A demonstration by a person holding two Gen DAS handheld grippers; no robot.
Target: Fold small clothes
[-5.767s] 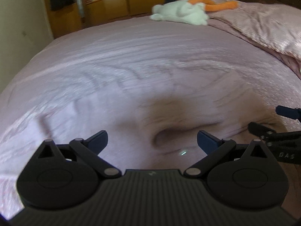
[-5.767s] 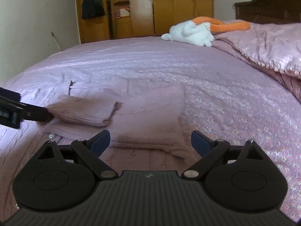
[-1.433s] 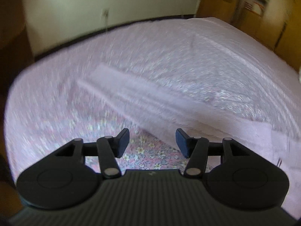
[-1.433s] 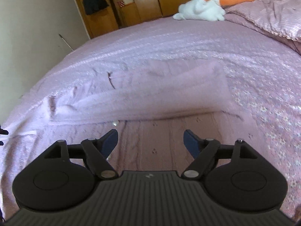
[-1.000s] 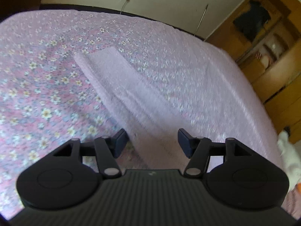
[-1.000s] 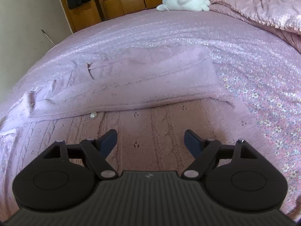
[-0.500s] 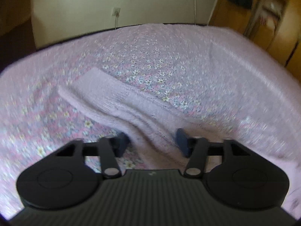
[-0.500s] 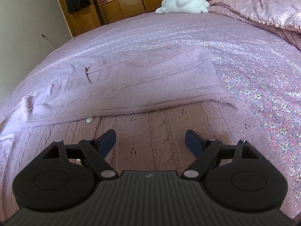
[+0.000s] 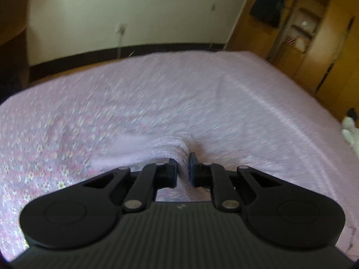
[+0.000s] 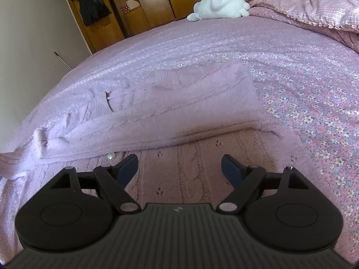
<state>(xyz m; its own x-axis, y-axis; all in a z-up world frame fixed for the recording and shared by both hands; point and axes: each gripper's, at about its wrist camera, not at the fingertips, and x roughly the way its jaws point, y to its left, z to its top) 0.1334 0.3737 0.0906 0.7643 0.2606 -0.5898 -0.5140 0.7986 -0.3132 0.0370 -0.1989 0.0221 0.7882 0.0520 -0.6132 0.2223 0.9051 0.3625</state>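
Sweater knit (image 9: 143, 150) is bunching between the jaws of the left gripper (image 9: 181, 168), which is pinching a ridge of it at lower centre of the left view. The right gripper (image 10: 179, 168) is hovering with jaws wide and empty over the lower panel of the sweater (image 10: 179, 103), whose folded band is lying across the middle of that frame on the bedspread (image 10: 314, 112).

Folding well probably means lifting the pinched sleeve just clear and carrying it over the body without dragging the layer beneath (the left view is blurring, so grip depth is unclear). Open bedspread is stretching to the right; the plush toy (image 10: 219, 5) and quilt (image 10: 325, 6) are sitting well apart, upper right.
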